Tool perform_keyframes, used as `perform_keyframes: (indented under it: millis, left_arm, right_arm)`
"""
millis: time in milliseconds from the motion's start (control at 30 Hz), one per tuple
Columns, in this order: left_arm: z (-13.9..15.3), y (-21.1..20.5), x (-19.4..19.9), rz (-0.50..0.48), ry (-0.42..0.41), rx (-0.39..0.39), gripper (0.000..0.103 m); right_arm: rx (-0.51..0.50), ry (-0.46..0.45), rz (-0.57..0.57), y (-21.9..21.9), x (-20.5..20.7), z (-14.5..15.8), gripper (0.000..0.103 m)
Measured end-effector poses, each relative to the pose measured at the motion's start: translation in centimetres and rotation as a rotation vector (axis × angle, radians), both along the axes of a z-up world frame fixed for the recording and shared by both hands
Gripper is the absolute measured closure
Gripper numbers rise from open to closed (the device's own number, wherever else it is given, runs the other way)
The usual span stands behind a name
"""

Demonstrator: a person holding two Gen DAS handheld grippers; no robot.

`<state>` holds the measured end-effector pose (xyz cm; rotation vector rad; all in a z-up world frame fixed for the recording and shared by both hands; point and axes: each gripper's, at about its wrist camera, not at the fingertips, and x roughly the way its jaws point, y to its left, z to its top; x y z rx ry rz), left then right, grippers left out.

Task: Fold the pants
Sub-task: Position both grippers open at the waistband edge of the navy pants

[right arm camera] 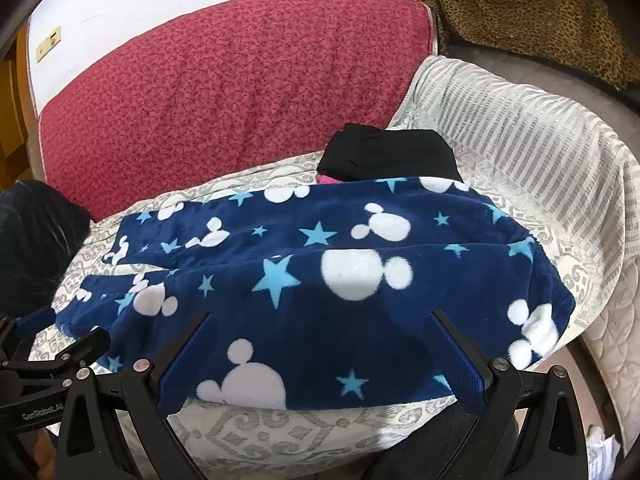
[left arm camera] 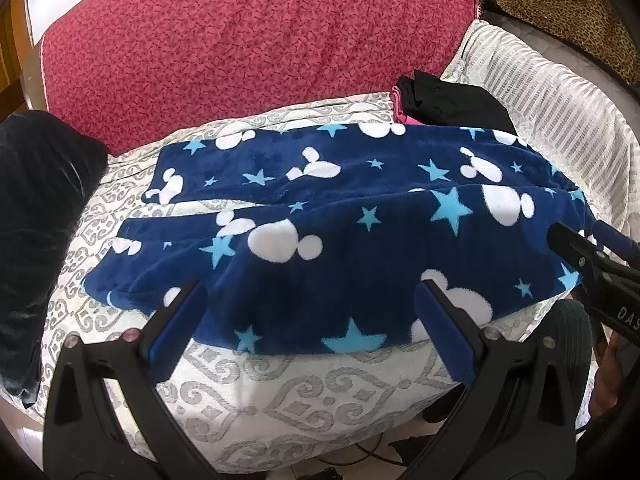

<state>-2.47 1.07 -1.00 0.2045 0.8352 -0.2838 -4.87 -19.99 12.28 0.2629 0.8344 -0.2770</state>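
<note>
Navy fleece pants (left arm camera: pixel 340 224) with white mouse heads and light blue stars lie spread flat on the patterned bed cover, legs pointing left, waist to the right; they also show in the right wrist view (right arm camera: pixel 320 292). My left gripper (left arm camera: pixel 310 292) is open and empty, hovering over the near leg's front edge. My right gripper (right arm camera: pixel 322 322) is open and empty over the near edge toward the waist; it also shows at the right of the left wrist view (left arm camera: pixel 580 242). The left gripper also shows at the lower left of the right wrist view (right arm camera: pixel 60 334).
A white and grey patterned cover (left arm camera: pixel 280 392) lies over the bed. A red headboard cushion (left arm camera: pixel 248 40) stands behind. Folded black and pink clothes (right arm camera: pixel 384 152) sit at the far right of the pants. A dark cushion (left arm camera: pixel 36 208) lies left. A striped blanket (right arm camera: pixel 520 128) lies right.
</note>
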Motion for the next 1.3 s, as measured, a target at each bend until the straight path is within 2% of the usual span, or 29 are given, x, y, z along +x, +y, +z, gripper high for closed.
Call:
perform_keyframes:
  millis: [1033,1100,1167,1300]
  left_arm:
    - [-0.45,0.53,-0.5,-0.001,0.007,-0.003,0.0]
    - [-0.46,0.56,-0.59,-0.003,0.007,-0.001,0.0]
    - [-0.37,0.54,-0.6,-0.004,0.007,0.001,0.0]
    - [-0.32,0.52,-0.63,-0.004,0.006,0.002,0.0]
  right_arm:
    - [0.024,-0.019,0.039,0.61,-0.5,0.17,0.0]
    - [0.026,-0.021,0.044,0.67,-0.55,0.15,0.001]
    - [0.026,-0.021,0.048,0.76,-0.54,0.16,0.01]
    - [0.036,-0.022,0.059,0.85,-0.5,0.1,0.012]
